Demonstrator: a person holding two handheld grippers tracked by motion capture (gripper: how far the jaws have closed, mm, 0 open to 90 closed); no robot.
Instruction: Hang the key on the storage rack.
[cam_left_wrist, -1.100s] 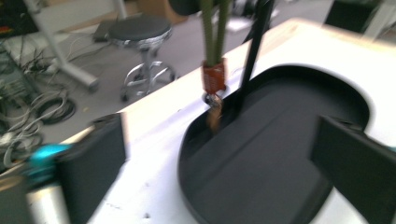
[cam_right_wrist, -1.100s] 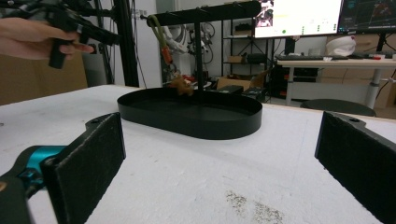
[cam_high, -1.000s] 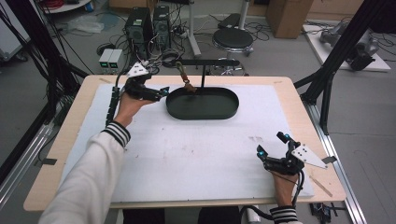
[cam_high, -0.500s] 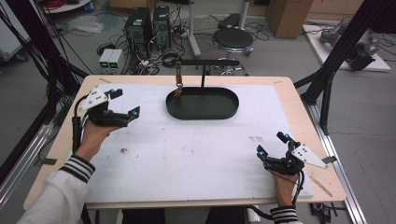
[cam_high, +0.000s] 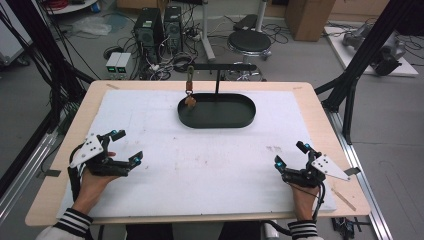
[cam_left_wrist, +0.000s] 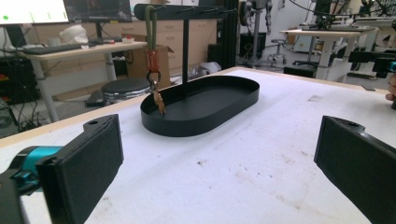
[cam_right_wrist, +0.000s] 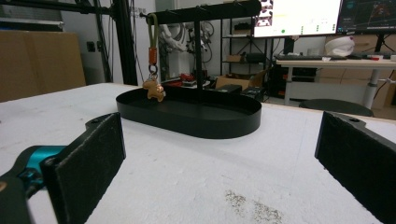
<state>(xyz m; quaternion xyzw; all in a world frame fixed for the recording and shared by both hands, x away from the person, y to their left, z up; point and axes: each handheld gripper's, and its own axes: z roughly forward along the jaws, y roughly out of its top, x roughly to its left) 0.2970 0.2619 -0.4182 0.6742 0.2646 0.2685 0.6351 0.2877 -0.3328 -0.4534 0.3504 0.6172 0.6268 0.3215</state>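
White-covered desk (cam_high: 210, 165), cables and PC towers on the floor behind it, both my hands parked near the front edge.

So my left gripper (cam_high: 124, 147) sits at the near left corner with its jaws spread wide and nothing between them, and my right gripper (cam_high: 290, 155) is at the near right, also wide open and holding nothing. Both are well apart from the black oval tray (cam_high: 220, 121) at the far middle of the desk. A thin black stand (cam_high: 217, 75) rises from the tray with a crossbar on top, and the keychain (cam_left_wrist: 154, 63) hangs off the bar's left end: olive strap, orange clip, small brown charm dangling just over the tray's rim.
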